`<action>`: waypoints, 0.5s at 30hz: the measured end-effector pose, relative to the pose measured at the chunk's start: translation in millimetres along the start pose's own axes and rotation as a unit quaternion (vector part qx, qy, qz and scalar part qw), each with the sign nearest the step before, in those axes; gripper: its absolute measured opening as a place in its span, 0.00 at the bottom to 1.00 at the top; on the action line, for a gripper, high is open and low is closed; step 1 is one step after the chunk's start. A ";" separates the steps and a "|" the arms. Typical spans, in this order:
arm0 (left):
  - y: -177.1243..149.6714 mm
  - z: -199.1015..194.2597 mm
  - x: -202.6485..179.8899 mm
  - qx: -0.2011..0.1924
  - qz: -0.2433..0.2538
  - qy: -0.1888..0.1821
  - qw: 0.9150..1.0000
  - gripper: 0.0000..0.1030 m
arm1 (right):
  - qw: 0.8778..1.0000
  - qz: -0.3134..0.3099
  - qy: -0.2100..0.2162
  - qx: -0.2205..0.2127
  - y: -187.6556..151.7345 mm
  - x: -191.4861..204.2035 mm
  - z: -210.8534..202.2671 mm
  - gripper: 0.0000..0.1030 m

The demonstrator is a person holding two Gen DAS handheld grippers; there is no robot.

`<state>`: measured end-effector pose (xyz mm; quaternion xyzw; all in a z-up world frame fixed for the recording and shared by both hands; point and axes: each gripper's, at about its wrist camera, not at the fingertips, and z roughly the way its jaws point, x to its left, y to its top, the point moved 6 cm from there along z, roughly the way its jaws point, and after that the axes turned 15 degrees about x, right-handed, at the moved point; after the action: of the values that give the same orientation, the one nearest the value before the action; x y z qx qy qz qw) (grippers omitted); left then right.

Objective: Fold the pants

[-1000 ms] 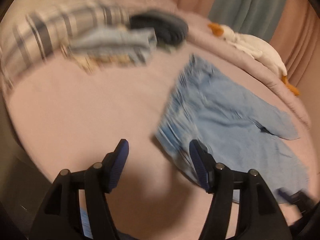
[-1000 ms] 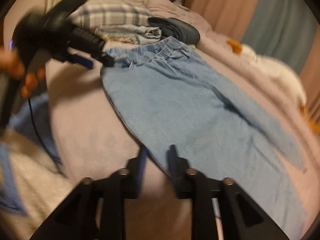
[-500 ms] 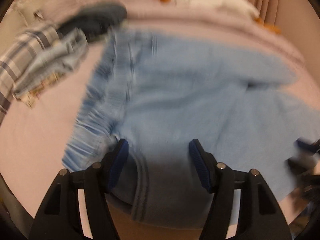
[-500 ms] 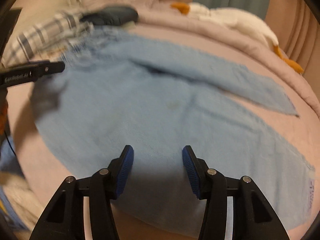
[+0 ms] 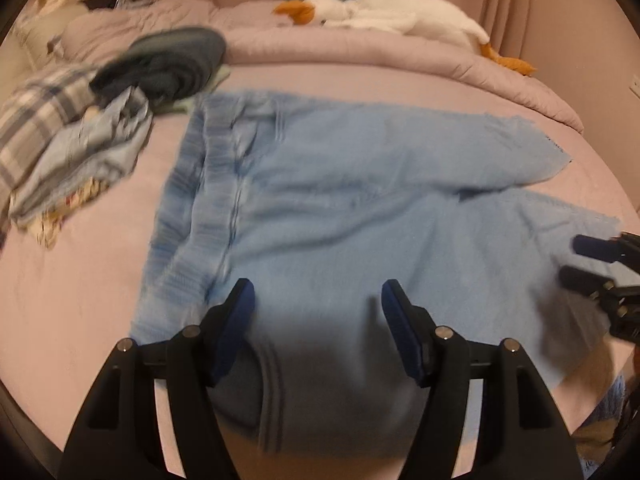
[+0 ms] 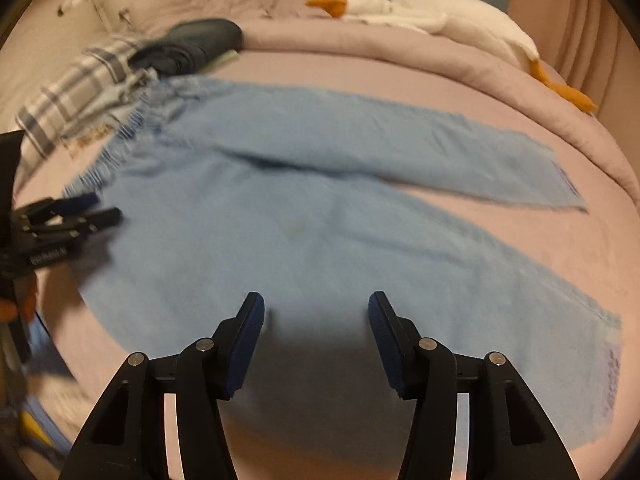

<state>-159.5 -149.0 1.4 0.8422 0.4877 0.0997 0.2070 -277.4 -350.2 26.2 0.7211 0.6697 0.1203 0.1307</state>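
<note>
1. Pants (image 6: 304,216) lay flat on bed (image 6: 420,76), legs splayed apart; no fold made, in my judgement
2. Left gripper (image 5: 318,312) jaws wide, empty, over waistband end
3. Right gripper (image 6: 316,320) jaws just widened, nothing between, above near leg
4. Left: all folds

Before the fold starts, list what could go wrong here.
1. The pants lie with legs splayed apart, so a fold now may come out crooked.
2. The waistband looks bunched and close to the clothes pile, which could get dragged along.
3. Both the left claw and right claw are open and holding nothing.
</note>
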 end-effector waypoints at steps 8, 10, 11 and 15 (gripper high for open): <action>-5.4 30.9 18.4 0.039 0.001 0.025 0.999 0.68 | 0.999 -0.031 0.003 -0.011 28.4 44.1 30.4 0.52; -9.4 27.7 18.1 0.034 0.008 0.021 0.999 0.68 | 0.999 -0.038 -0.008 0.018 20.6 45.7 46.5 0.53; -11.4 27.3 17.8 0.035 0.010 0.019 0.999 0.68 | 0.999 -0.045 -0.007 0.010 17.2 45.1 47.2 0.54; -12.8 27.3 17.3 0.039 0.010 0.016 0.999 0.70 | 0.998 -0.056 -0.018 0.027 11.0 30.1 40.4 0.59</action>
<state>-150.7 -135.2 -29.3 0.8527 0.4863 0.0963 0.1649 -250.8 -322.1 -7.8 0.6880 0.7093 0.0817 0.1299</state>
